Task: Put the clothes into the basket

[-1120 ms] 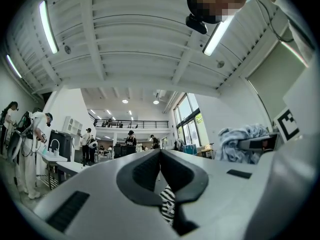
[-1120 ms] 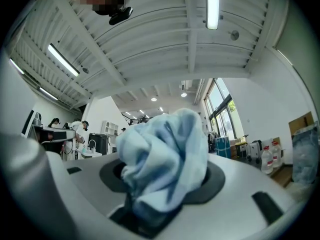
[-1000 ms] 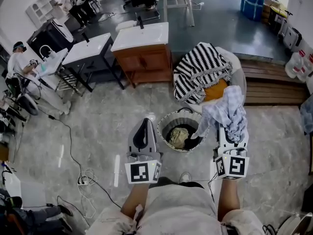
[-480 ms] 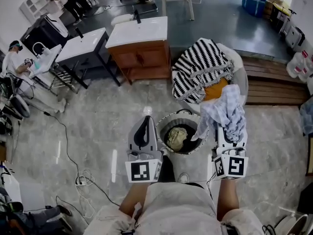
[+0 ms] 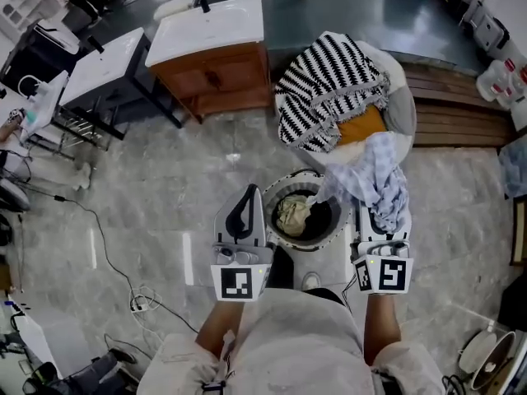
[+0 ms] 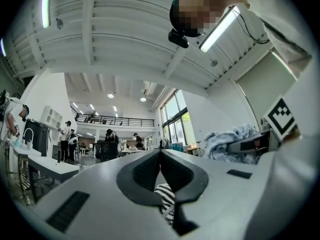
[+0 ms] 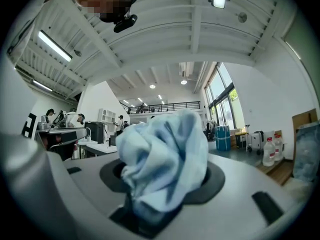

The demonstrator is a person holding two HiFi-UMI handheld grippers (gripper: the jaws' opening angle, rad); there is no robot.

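Observation:
A round white basket (image 5: 284, 196) stands on the floor straight ahead, with a beige garment (image 5: 292, 215) lying in it. My right gripper (image 5: 381, 210) is shut on a crumpled light blue cloth (image 5: 375, 178), whose left corner hangs over the basket's right rim. In the right gripper view the cloth (image 7: 165, 154) bulges out from between the jaws and hides their tips. My left gripper (image 5: 248, 190) hovers just left of the basket, shut with nothing in it. In the left gripper view its jaws meet at the tips (image 6: 160, 153), and a striped cloth (image 6: 167, 200) shows below them.
Behind the basket is a round chair (image 5: 402, 109) draped with a black-and-white striped blanket (image 5: 329, 85) over an orange cushion (image 5: 362, 126). A wooden cabinet with a white sink top (image 5: 210, 56) stands far left of it. Cables (image 5: 140, 299) lie on the floor at left. A wooden platform (image 5: 461, 113) is at right.
Both grippers have come forward and lower, closer to the basket. The blue cloth, still gripped, now reaches over the basket's right rim. The left gripper stays shut.

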